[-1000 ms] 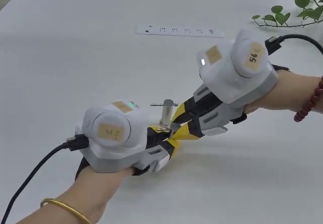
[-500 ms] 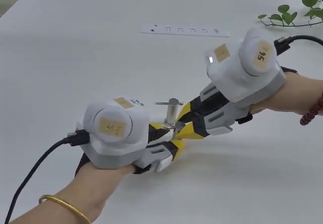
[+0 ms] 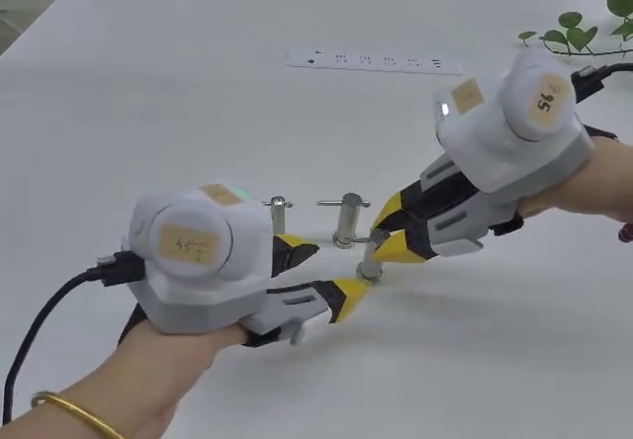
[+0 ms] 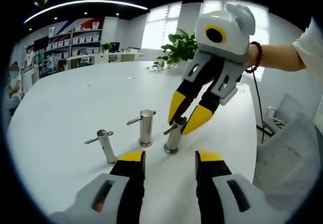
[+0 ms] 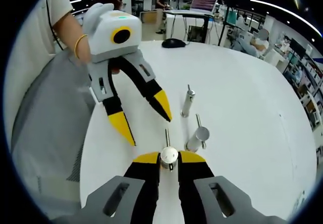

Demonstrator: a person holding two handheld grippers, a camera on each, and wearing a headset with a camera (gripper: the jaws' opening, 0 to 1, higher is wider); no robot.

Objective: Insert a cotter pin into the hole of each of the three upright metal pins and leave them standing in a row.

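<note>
Pinching upright pin [image 4: 174,136], number-stickered right gripper [image 3: 378,241].

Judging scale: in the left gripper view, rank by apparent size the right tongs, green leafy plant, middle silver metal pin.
Right tongs; green leafy plant; middle silver metal pin. Plant is farther off, so unsure.

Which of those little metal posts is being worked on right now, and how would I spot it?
On the white table, three metal pins stand roughly in a row. Look at the right-end pin, the one closest to the head camera. Unlike the middle pin and the left pin, its top is pinched by the right tongs.
</note>
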